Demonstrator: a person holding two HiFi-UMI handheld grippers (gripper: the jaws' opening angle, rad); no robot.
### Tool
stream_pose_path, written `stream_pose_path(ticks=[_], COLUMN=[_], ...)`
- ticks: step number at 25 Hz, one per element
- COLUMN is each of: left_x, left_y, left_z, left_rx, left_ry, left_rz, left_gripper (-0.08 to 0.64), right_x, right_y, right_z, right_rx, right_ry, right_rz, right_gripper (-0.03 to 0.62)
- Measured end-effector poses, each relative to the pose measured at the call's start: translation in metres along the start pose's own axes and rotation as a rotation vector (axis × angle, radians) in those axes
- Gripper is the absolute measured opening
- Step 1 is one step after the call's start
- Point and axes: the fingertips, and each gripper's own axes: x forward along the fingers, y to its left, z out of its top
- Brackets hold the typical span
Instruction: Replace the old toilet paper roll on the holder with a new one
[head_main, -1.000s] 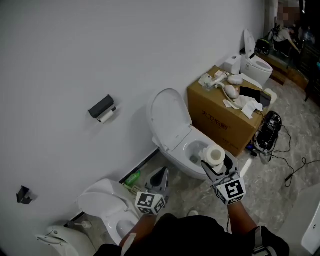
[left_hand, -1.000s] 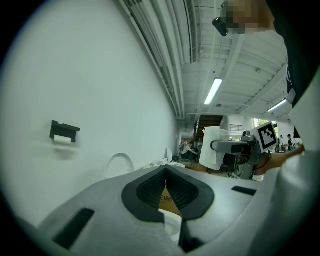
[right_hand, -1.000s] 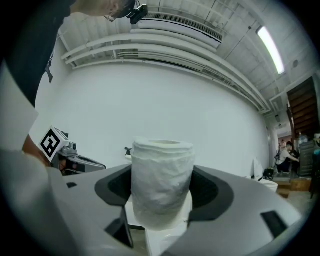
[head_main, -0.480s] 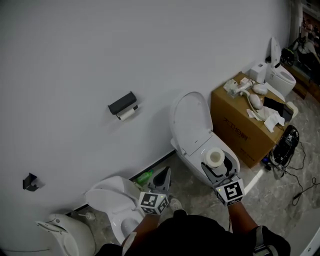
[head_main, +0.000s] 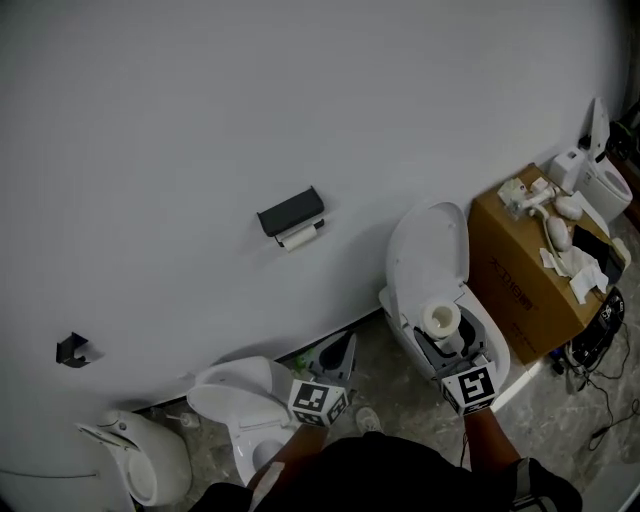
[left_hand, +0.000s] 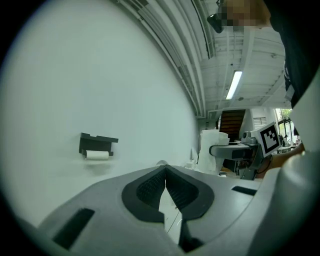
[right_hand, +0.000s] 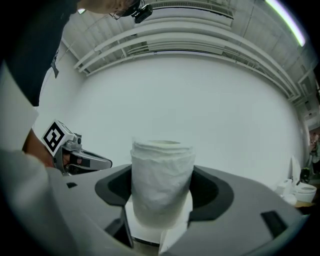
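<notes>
A black holder (head_main: 291, 212) is fixed to the white wall with a thin, nearly spent roll (head_main: 299, 238) under it; the holder (left_hand: 97, 143) and its old roll (left_hand: 97, 155) also show at the left of the left gripper view. My right gripper (head_main: 444, 337) is shut on a fresh white toilet paper roll (head_main: 440, 319), held upright between the jaws (right_hand: 162, 182). My left gripper (head_main: 337, 354) is shut with nothing in it, its pads meeting (left_hand: 165, 187). Both grippers are well short of the wall, below and right of the holder.
A white toilet (head_main: 432, 270) with raised lid stands under the right gripper. A cardboard box (head_main: 520, 285) with loose parts is at the right. Another toilet (head_main: 237, 405) and a white ceramic piece (head_main: 140, 460) lie lower left. A small black bracket (head_main: 72, 350) is on the wall.
The view has swung left: the holder now sits nearer the middle and the box nearer the right edge. Both grippers have travelled left along the wall, the right one keeping the fresh roll.
</notes>
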Motion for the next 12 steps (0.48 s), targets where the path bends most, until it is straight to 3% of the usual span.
stream_pose_path(ticks=[12], left_x=[0.01], left_y=[0.115], left_z=[-0.001], left_rx=[0.053], left_ry=[0.009], left_rz=[0.064], left_gripper=[0.008], right_x=[0.121], right_y=[0.04], right_z=[0.003], right_rx=[-0.028], right_ry=[0.027], right_rz=[0.086], right_gripper=[0.314])
